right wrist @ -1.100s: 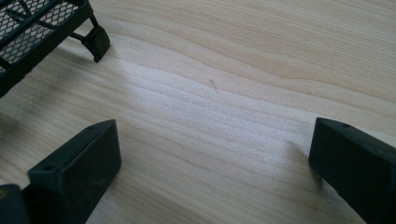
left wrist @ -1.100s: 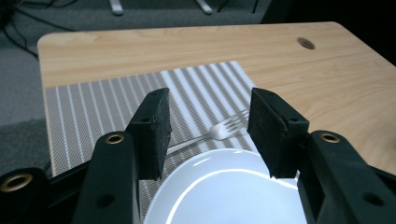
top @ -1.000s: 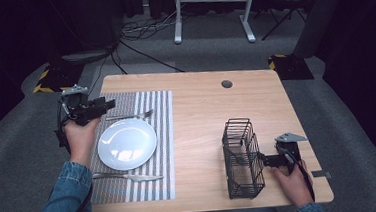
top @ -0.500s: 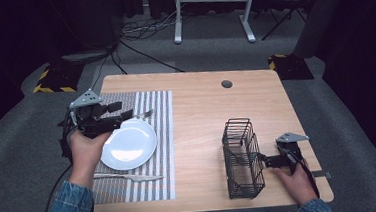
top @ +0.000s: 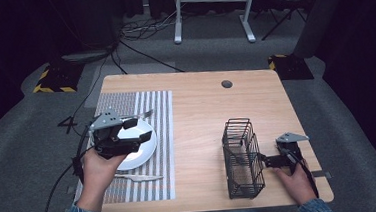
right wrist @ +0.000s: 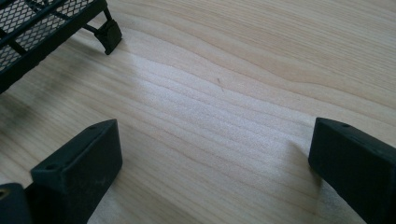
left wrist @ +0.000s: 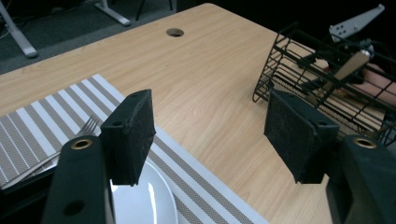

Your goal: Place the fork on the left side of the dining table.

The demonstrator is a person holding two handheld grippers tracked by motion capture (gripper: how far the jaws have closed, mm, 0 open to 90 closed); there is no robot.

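**A:** What is nearest you, and why are you holding things that way?

**B:** Closest to me, my right gripper (top: 269, 161) rests low on the wooden surface (top: 201, 115), jaws spread wide and holding nothing, just beside the black wire basket (top: 241, 157). I judge it is parked there so the basket can be steadied when something goes in. My own right gripper view shows bare wood between the jaws and a basket foot (right wrist: 108, 31) at the upper left.

**A:** And the other hand?

**B:** My left gripper (top: 140, 131) hovers over the white plate (top: 140, 152), jaws also wide apart and empty. They point across the surface toward the basket, which looks to me like lining up for a grasp on the plate's rim.

**A:** Where does the plate sit, and how does it look?

**B:** It lies flat on the striped placemat (top: 159, 123), at my left. It is round, glossy, plain white and looks clean. A knife (top: 136, 177) lies on the mat on my side of it; a fork (top: 141, 113) lies beyond it, tines toward the middle of the surface.
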